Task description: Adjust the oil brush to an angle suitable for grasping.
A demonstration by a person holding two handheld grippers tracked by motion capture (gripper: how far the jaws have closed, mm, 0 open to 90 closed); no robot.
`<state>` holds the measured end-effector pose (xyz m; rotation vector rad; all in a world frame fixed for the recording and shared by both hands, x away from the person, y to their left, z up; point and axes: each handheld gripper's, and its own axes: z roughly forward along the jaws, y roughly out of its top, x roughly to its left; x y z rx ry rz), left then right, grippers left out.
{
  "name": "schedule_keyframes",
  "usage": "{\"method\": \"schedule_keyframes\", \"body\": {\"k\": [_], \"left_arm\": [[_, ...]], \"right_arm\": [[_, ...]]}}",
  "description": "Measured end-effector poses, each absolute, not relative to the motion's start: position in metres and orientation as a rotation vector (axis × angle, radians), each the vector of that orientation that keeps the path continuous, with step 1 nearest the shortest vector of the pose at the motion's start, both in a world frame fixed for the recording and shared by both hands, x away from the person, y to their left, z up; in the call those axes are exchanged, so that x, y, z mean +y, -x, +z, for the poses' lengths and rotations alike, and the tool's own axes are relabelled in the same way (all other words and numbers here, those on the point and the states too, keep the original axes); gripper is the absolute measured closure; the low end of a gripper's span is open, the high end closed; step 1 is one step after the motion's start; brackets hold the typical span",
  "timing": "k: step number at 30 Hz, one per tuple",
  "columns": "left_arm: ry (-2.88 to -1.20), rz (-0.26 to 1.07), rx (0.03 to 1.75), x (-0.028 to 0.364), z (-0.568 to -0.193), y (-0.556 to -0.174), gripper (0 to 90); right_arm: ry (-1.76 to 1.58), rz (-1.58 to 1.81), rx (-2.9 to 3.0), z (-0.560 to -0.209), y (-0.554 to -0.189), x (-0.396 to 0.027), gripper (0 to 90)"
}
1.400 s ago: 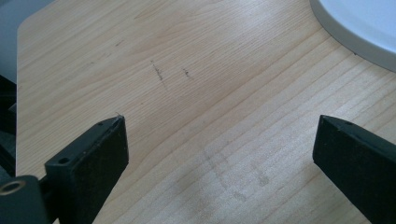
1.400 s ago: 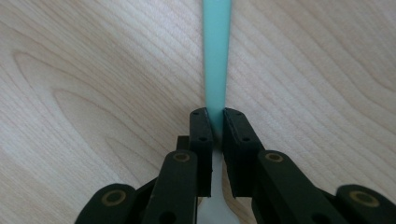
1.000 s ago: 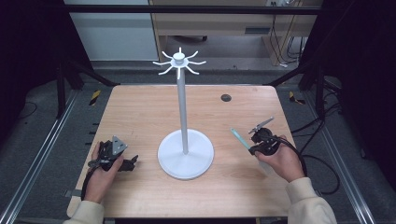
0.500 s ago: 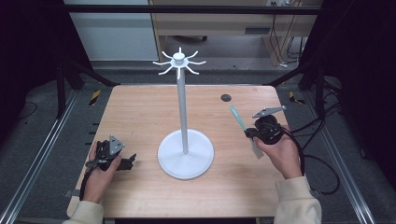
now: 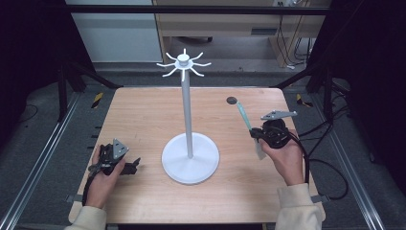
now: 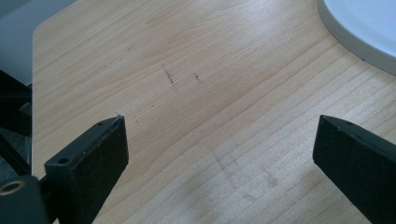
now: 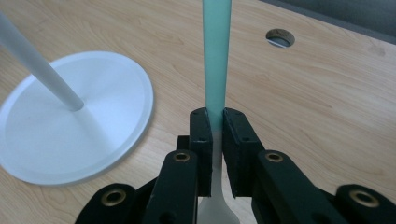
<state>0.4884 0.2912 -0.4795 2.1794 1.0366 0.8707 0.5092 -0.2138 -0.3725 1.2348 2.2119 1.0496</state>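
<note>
Right gripper view makes the grip pretty obvious: the right gripper (image 7: 214, 123) is clamped tight on a thin utensil (image 7: 216, 56), mint-green handle up top fading to a whitish wider end below the jaws, looks like a small spatula or spoon, can't tell which. It's pinched around the middle of the handle, so the long green end sticks out forward, free. My guess is that's deliberate, since whatever hangs on a hook needs its tip clear of the jaws.

From the high view, the right gripper (image 5: 271, 132) is lifted off the table (image 5: 143, 115) on the right side, with the utensil (image 5: 244, 116) angled up and away from the person, well apart from the white stand (image 5: 187, 120). The stand sits mid-table on a round base (image 5: 190, 158), and its hooks (image 5: 184, 63) fan out at the top of the pole. Seems like the plan is to hang the utensil up there, so it'll need raising a fair bit and lining up with one hook. No hole in the handle tip that I can make out though.

The left gripper (image 5: 115, 160) is parked low on the left side of the table, and in the left gripper view its jaws are spread wide over bare wood with nothing between them, just beside the base's rim (image 6: 359, 37). Probably on standby to steady the stand.
</note>
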Motion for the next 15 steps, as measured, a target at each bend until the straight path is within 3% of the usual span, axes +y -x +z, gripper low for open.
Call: {"method": "schedule_keyframes", "body": {"k": [15], "left_arm": [[-2.151, 0.866, 1.056, 0.296, -0.478, -0.489, 2.9]], "right_arm": [[-1.176, 1.212, 2.086, -0.365, -0.499, -0.203, 82.5]]}}
